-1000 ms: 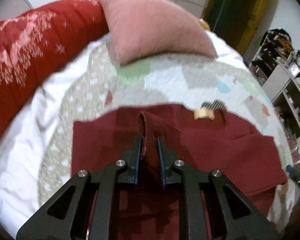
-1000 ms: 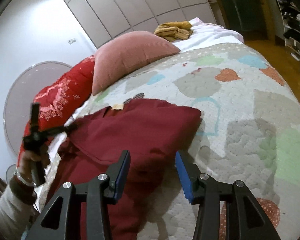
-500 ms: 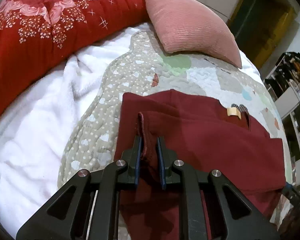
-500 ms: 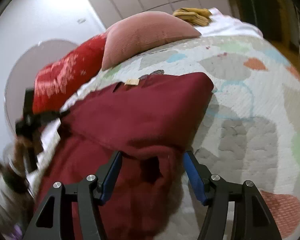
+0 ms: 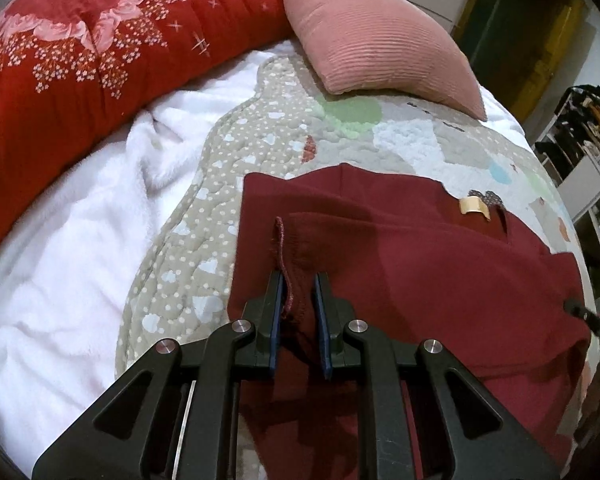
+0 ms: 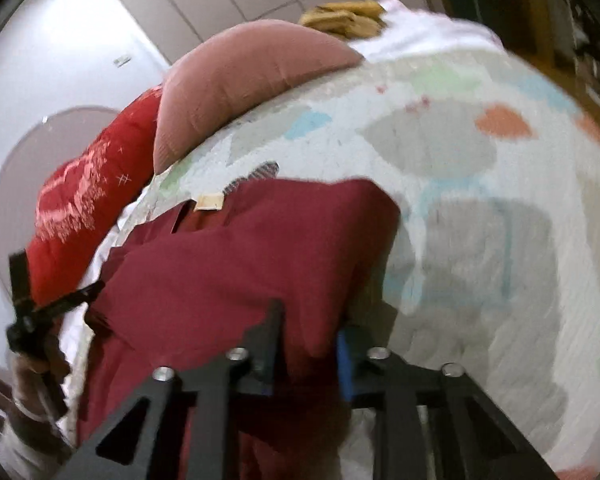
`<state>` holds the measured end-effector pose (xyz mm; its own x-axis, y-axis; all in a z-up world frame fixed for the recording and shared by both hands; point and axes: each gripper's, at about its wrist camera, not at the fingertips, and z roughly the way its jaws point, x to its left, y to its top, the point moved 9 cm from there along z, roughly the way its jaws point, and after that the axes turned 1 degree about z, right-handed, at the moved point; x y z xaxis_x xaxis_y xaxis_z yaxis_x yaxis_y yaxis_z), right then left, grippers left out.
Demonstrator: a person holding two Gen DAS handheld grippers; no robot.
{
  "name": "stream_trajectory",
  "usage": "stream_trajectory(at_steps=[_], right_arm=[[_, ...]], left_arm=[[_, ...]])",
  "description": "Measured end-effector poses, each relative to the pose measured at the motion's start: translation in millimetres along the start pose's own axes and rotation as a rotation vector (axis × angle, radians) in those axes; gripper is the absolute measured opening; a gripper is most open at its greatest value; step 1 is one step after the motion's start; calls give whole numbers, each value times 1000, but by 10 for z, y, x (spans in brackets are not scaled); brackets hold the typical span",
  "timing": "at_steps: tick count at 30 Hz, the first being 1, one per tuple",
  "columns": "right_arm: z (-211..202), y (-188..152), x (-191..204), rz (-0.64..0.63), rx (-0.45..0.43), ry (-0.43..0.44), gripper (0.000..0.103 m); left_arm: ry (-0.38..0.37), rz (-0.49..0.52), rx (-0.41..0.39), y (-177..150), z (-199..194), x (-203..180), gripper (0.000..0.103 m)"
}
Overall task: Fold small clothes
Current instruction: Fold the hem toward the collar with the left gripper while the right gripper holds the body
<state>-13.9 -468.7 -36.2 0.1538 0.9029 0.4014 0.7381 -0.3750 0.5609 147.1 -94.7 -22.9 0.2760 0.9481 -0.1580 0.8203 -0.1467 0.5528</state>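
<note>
Left wrist: left gripper [image 5: 299, 292] narrow, pinching maroon garment [image 5: 440, 272] hem. Right gripper [image 6: 306, 344] clamps garment's edge.

The left gripper [image 5: 299, 292] points forward and slightly down, its blue-padded jaws pinched nearly closed on a hemmed edge of the maroon garment [image 5: 440, 264]. The right gripper [image 6: 306, 344] (blurred in its own view) has its jaws closed around a fold of the same cloth.

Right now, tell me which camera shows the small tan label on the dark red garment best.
Left wrist view: the tan label on the dark red garment is sharp. The right wrist view shows it too, but motion-blurred.
</note>
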Motion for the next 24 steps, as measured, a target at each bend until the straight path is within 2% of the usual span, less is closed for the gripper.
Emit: stream_trajectory(at_steps=[2, 3, 4, 6, 8, 10, 12, 14, 16, 18, 20, 22, 24], right_arm=[[-26, 70, -15, -43, -28, -57, 14], [-22, 112, -95, -56, -54, -130, 13], [-4, 106, -155, -46, -56, -149, 13], [81, 44, -242, 17, -23, -118, 13], [-13, 33, -270, 44, -37, -110, 15], [-196, 38, -279, 66, -58, -121, 22], [-388, 74, -162, 27, -98, -133, 23], [-458, 51, 77, -57, -103, -87, 23], [-364, -83, 279, -147, -56, -61, 23], [-191, -273, 300, -207, 4, -117, 23], [-30, -483, 214, -228, 77, -172, 23], [-121, -489, 190, -213, 48, -150, 23], [-235, -404, 140, -131, 40, -104, 23]], left_arm=[[-6, 9, 0, -34, 13, -36, 15], [-5, 15, 4, -54, 33, -48, 15], [9, 22, 5, -77, 59, -49, 16], [7, 17, -1, -87, 48, -27, 19], [-11, 0, 7, -89, 6, 6, 19], [-14, -11, 4, -77, -47, 53, 19], [-5, -24, -7, -60, -90, 103, 26], [-1, -44, -17, -47, -105, 133, 28], [5, -47, -4, -65, -71, 130, 28], [16, -38, 0, -86, -70, 120, 28], [21, -19, -17, -75, -147, 106, 28], [42, -1, -62, -21, -270, 105, 28], [51, 3, -97, 39, -348, 98, 28]])
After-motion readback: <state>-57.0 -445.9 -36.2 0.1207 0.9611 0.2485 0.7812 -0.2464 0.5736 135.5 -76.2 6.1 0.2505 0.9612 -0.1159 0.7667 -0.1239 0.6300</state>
